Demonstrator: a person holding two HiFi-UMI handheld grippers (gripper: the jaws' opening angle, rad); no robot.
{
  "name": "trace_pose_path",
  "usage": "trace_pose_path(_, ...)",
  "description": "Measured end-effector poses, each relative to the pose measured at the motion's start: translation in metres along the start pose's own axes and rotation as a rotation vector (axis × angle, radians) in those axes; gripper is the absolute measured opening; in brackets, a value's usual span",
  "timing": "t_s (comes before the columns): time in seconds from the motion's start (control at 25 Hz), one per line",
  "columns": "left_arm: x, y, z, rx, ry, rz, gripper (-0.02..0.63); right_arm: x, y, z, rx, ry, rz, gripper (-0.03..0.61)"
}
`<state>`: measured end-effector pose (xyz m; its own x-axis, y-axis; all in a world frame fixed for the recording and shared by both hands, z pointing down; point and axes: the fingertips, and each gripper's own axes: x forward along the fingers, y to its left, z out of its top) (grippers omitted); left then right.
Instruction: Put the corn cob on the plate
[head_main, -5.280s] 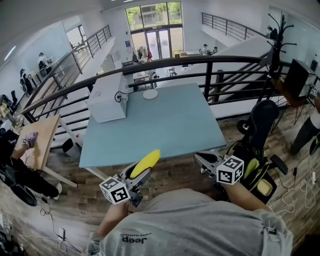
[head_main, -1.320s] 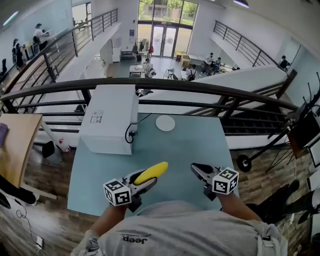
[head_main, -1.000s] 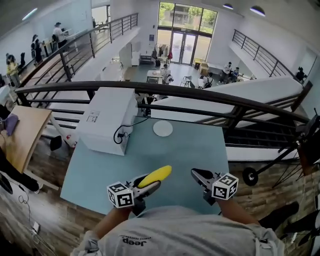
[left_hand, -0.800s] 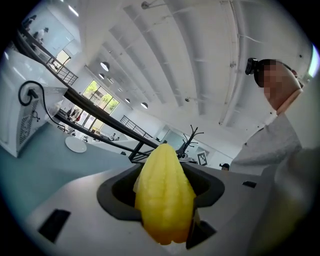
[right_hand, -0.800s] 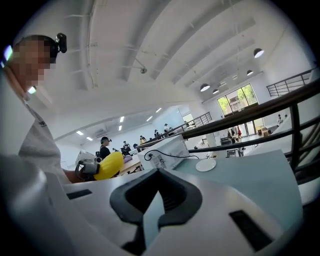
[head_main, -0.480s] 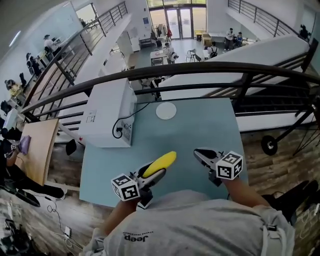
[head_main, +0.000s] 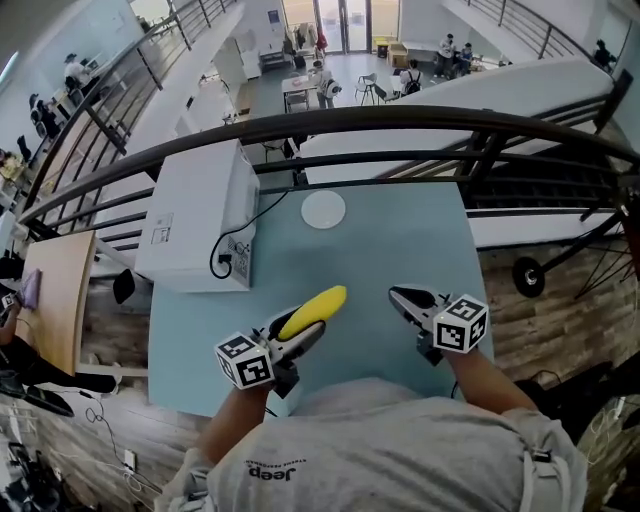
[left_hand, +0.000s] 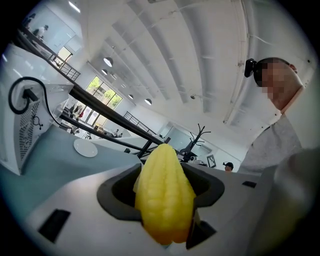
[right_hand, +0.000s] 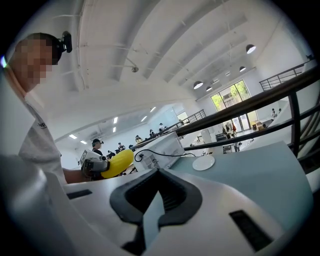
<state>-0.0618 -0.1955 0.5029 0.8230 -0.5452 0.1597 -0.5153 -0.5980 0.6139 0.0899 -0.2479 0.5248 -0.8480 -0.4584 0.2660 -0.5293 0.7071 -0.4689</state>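
The yellow corn cob (head_main: 314, 310) sticks out forward from my left gripper (head_main: 303, 336), whose jaws are shut on its rear half. In the left gripper view the corn cob (left_hand: 164, 197) fills the hollow between the jaws of the left gripper (left_hand: 165, 186). The small white plate (head_main: 323, 209) lies at the far middle of the blue table (head_main: 400, 250), well ahead of both grippers. The plate (left_hand: 85, 147) is bare; it also shows in the right gripper view as the plate (right_hand: 203, 162). My right gripper (head_main: 401, 297) hovers over the near right of the table, its jaws together and holding nothing.
A white box-shaped machine (head_main: 195, 215) with a black cable (head_main: 240, 235) stands on the table's far left, close to the plate. A dark railing (head_main: 400, 125) runs behind the table's far edge. People stand on the floors beyond.
Both grippers have moved forward and a little lower over the near part of the table. The corn cob stays gripped in the left one; the plate has not moved.
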Motion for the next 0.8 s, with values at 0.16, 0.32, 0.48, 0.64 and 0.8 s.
trace_pose_path(0.16, 0.018, 0.021, 0.006, -0.012, 0.012, 0.007, 0.252, 0.018, -0.022, 0.008, 0.003, 0.009, 0.009, 0.017)
trace_pose_path(0.32, 0.039, 0.044, 0.009, -0.031, 0.030, 0.018, 0.252, 0.036, -0.051, 0.014, 0.018, 0.015, 0.013, 0.017)
trace_pose_path(0.48, 0.061, 0.080, 0.014, -0.039, 0.051, 0.027, 0.252, 0.065, -0.081, 0.014, 0.027, 0.020, 0.018, 0.017)
trace_pose_path(0.64, 0.085, 0.115, 0.025, -0.016, 0.064, 0.031, 0.252, 0.095, -0.106, 0.010, 0.033, 0.028, 0.026, 0.017)
trace_pose_path(0.8, 0.106, 0.152, 0.041, 0.026, 0.064, 0.041, 0.252, 0.122, -0.127, 0.006, 0.039, 0.038, 0.035, 0.017)
